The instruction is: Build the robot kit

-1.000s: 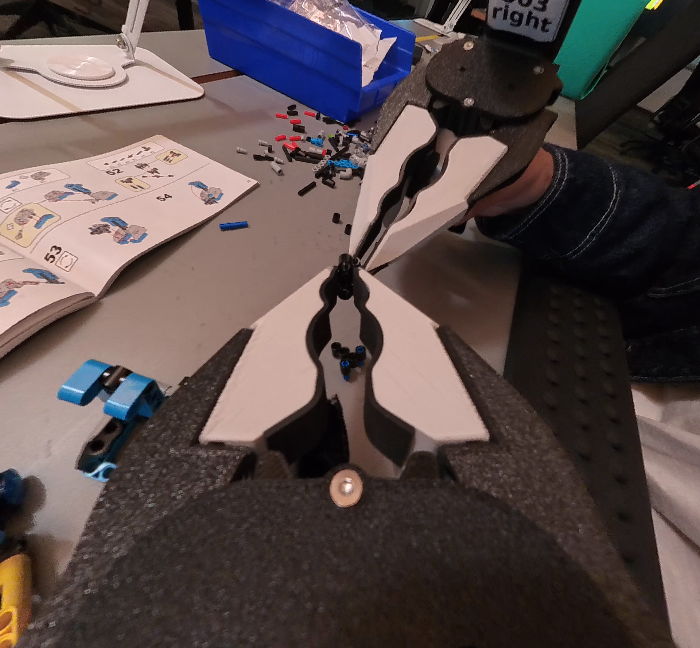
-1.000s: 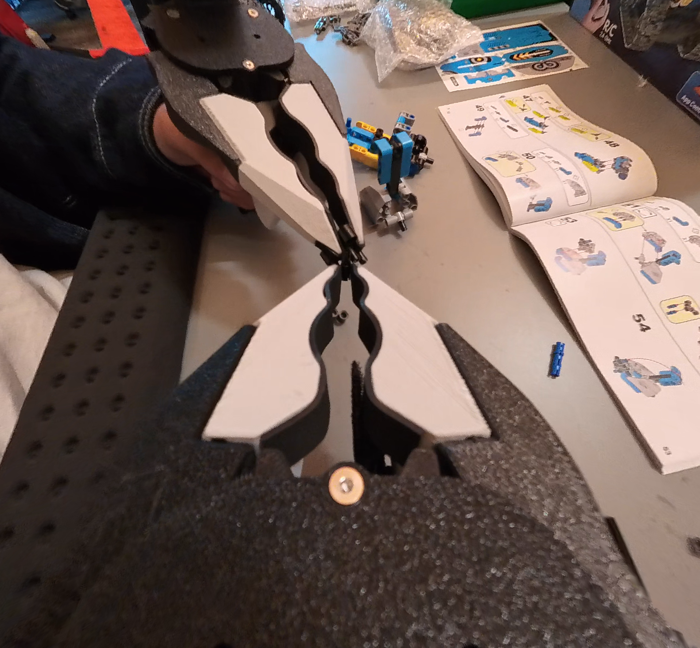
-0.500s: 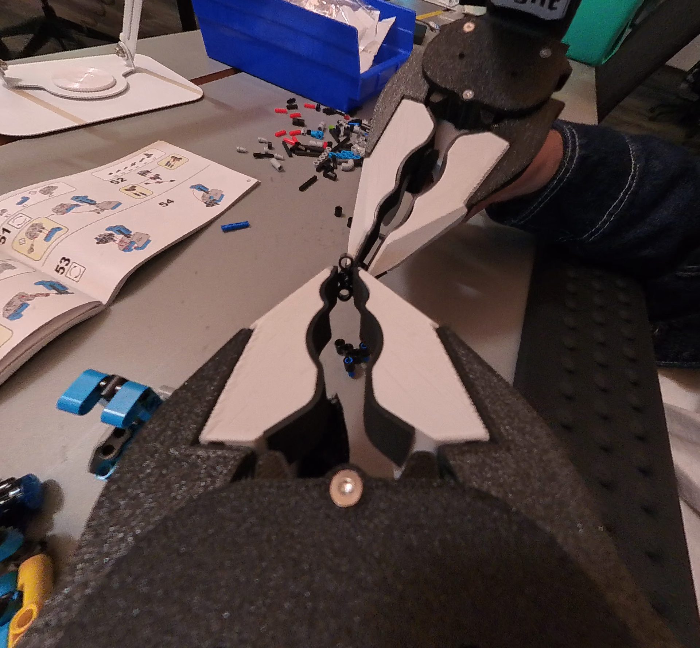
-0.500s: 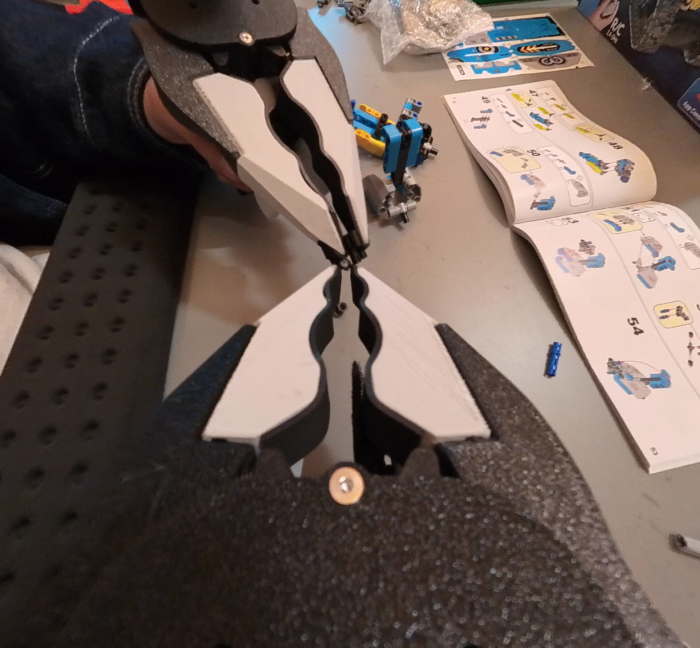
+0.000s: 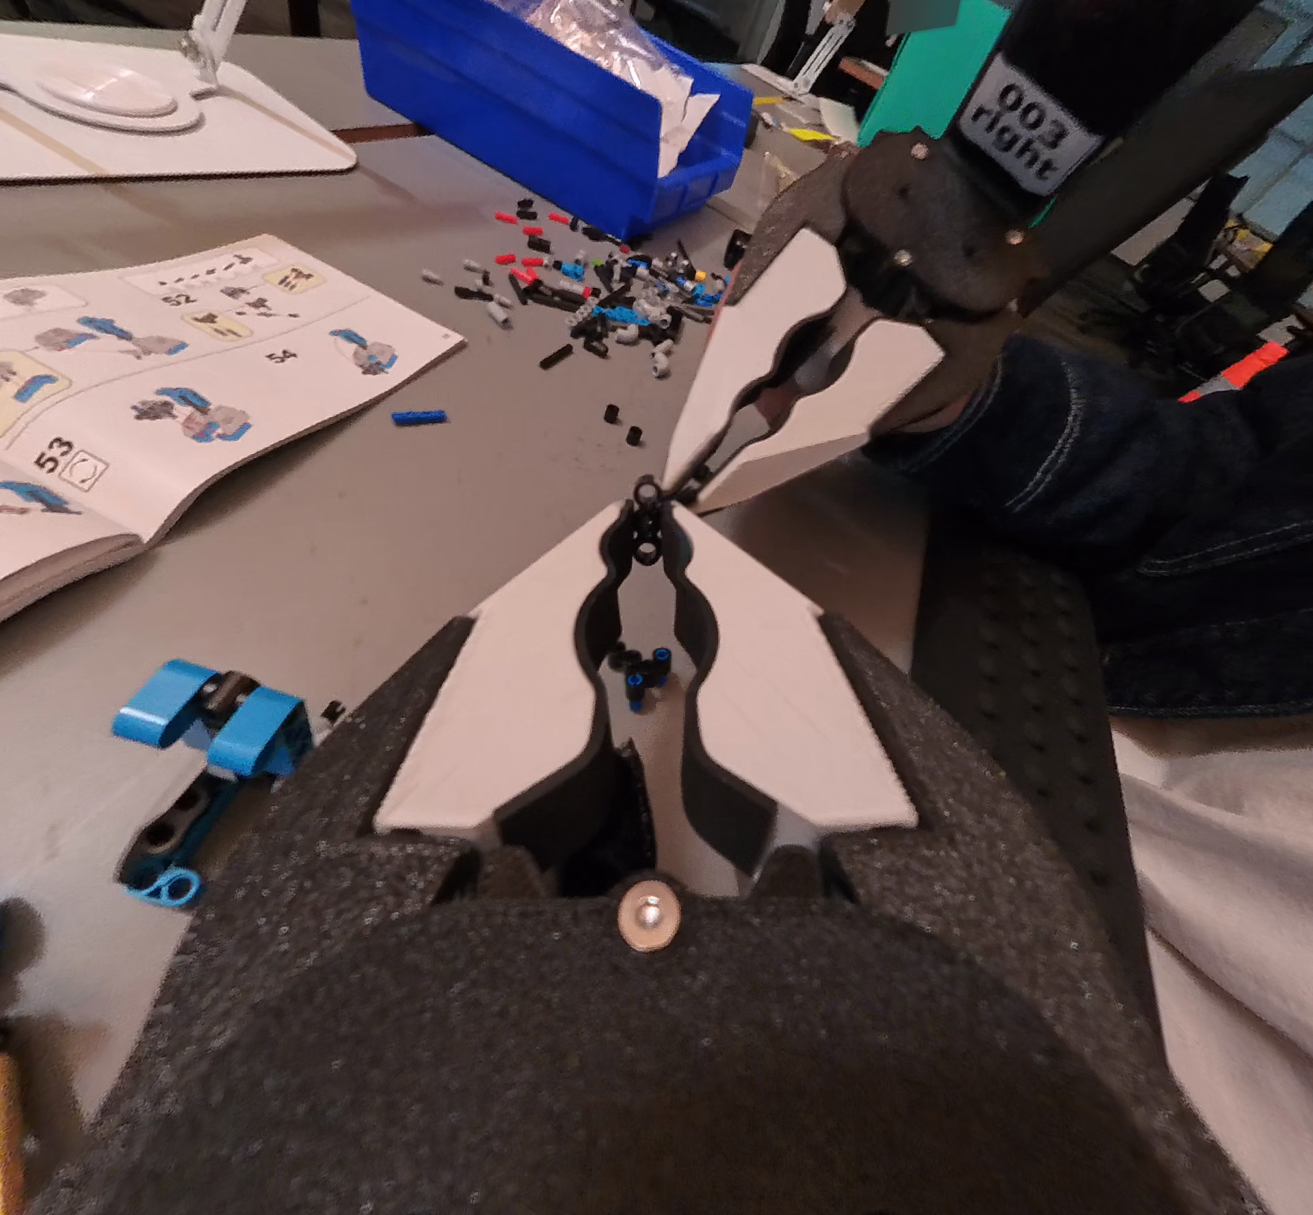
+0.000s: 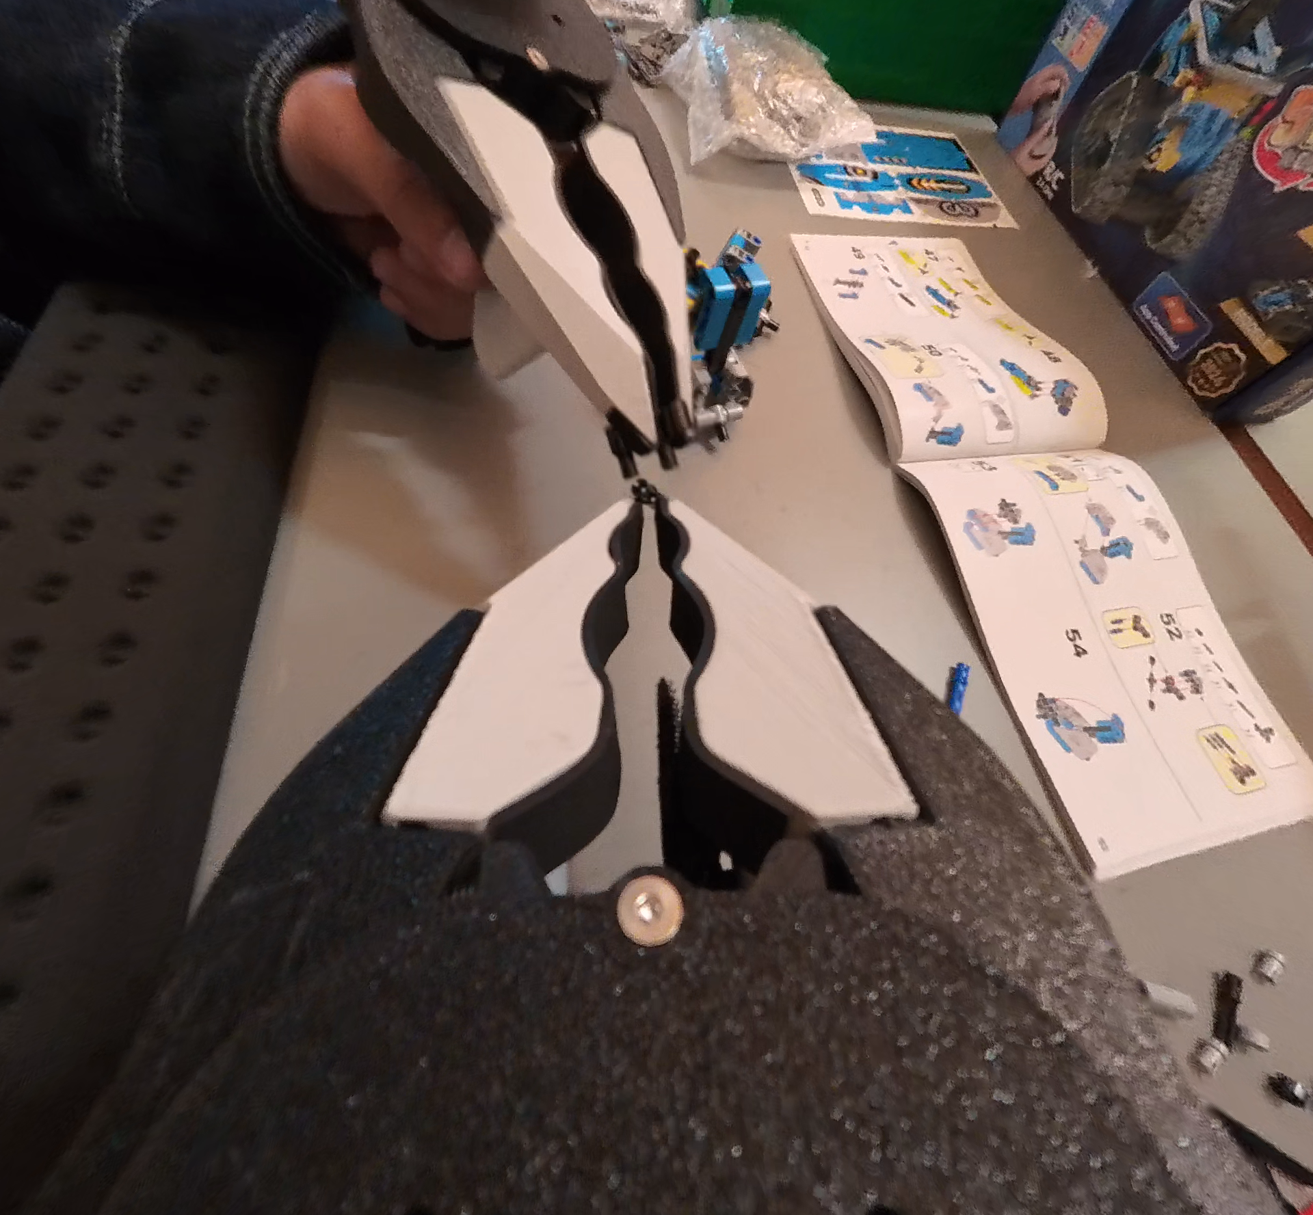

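1. The left gripper [image 5: 645,527] is clamped on a small black beam [image 5: 645,520], held above the table [image 5: 398,541].
2. The right gripper [image 6: 645,506] pinches a tiny black pin [image 6: 644,490], tip to tip with the beam.
3. Slight misalignment could pop the pin free.
4. It might then drop among the loose pieces [image 5: 604,307].

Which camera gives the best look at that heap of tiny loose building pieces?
The left wrist view: the heap of loose pieces lies in full sight beside the blue bin. The right wrist view catches only a few stray pieces at its lower right corner.
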A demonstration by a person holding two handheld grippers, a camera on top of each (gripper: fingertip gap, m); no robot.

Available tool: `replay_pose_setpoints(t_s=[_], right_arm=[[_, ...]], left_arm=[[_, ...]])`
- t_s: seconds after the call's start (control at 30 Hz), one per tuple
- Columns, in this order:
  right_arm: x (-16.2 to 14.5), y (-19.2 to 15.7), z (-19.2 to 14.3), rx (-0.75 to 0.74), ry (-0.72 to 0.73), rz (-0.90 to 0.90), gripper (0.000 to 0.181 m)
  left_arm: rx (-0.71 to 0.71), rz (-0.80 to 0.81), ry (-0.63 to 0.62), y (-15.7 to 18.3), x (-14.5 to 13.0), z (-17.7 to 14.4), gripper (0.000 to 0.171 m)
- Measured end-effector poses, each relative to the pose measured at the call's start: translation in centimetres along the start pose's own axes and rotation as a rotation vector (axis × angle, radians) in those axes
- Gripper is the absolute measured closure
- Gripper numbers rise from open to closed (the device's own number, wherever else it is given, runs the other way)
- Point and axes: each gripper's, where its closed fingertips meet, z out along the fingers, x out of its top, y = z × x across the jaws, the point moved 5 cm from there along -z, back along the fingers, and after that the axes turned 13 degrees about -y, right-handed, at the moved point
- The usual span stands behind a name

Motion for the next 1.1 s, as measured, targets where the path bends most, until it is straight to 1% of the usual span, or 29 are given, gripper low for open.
replay_pose_setpoints(t_s=[0.13, 0.2, 0.27, 0.37, 0.47, 0.6, 0.8, 0.9, 1.1], right_arm=[[-0.5, 0.0, 0.2, -0.008, -0.021, -0.013, 0.178], [-0.9, 0.0, 0.3, 0.023, -0.040, 0.010, 0.178], [-1.3, -0.4, 0.1, 0.095, -0.036, 0.043, 0.178], [-1.4, -0.7, 0.0, 0.121, -0.019, 0.059, 0.178], [-1.7, -0.9, 0.3, 0.105, -0.056, 0.027, 0.178], [-2.1, -1.2, 0.8, 0.110, -0.108, 0.001, 0.177], [-2.9, -2.0, 1.6, 0.124, -0.182, -0.015, 0.176], [-3.5, -2.4, 1.8, 0.104, -0.238, -0.011, 0.176], [-4.6, -2.5, 1.3, 0.073, -0.255, 0.041, 0.176]], left_arm=[[0.030, 0.028, -0.038, 0.1, -0.4, 0.5, 0.165], [0.019, 0.037, -0.053, 0.3, -0.5, 0.7, 0.165], [-0.011, 0.038, -0.092, 0.7, -1.0, 1.3, 0.165], [-0.012, 0.085, -0.105, 1.3, -1.0, 1.5, 0.165], [-0.008, 0.082, -0.139, 1.2, -1.5, 1.9, 0.165], [0.023, 0.116, -0.197, 1.3, -2.1, 2.5, 0.165], [0.034, 0.148, -0.271, 1.6, -2.9, 3.4, 0.165], [0.042, 0.170, -0.316, 1.8, -3.4, 4.0, 0.165], [0.040, 0.152, -0.321, 1.6, -3.6, 4.1, 0.165]])
